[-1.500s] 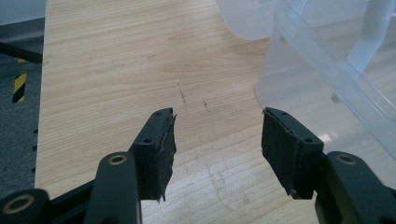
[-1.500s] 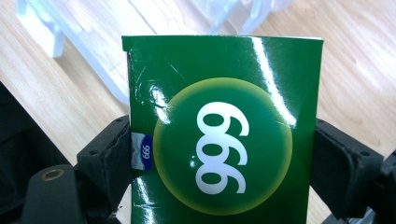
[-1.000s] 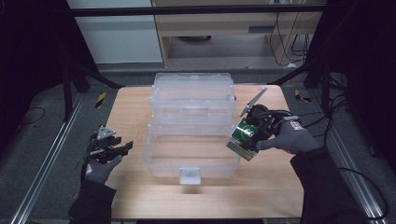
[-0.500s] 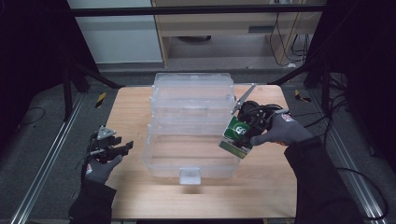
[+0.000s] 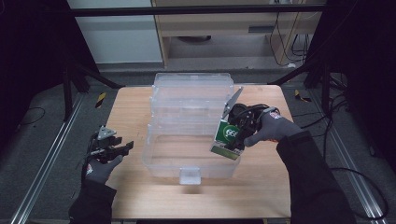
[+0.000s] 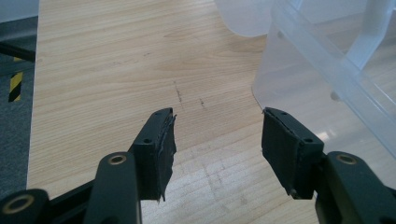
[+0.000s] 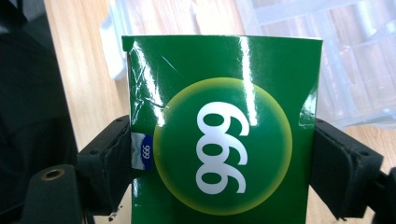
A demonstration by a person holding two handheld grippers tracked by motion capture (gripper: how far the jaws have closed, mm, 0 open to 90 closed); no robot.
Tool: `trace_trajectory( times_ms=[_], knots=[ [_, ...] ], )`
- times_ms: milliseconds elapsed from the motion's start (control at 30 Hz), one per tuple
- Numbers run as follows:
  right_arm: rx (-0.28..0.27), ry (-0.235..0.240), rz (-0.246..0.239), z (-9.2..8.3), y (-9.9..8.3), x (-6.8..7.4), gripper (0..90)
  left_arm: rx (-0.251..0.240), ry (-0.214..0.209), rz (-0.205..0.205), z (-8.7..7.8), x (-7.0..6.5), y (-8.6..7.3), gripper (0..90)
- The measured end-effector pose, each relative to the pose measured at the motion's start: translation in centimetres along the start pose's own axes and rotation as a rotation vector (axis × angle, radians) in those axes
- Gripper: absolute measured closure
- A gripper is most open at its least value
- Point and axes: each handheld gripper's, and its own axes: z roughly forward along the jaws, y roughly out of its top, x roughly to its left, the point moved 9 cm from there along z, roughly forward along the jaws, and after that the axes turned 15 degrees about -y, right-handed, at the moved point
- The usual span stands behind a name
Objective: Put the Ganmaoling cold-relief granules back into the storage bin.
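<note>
My right gripper (image 5: 233, 135) clamps a green box (image 5: 227, 138) at the clear bin's (image 5: 187, 158) 3 o'clock rim; box bottom cut off. Left gripper (image 6: 217, 140) wide open, empty, at 9 o'clock over wooden desk (image 5: 130, 112). Dark surroundings.

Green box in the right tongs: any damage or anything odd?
Yes. The green box is creased and scuffed near its upper left corner, with a small tear at its right edge. The right tongs clamp its sides. Otherwise nothing stands out.
</note>
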Motion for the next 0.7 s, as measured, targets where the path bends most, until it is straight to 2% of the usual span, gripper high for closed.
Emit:
trace_trajectory(
  times_ms=[100,700],
  knots=[
    [0.025,-0.003,-0.035,0.7,-0.3,0.1,17.9,0.001,0.000,0.000,0.0,0.0,0.0,43.5],
    [0.057,0.031,-0.183,3.6,-0.3,1.2,18.0,0.007,0.002,-0.004,0.1,0.2,-0.2,43.4]
  ],
)
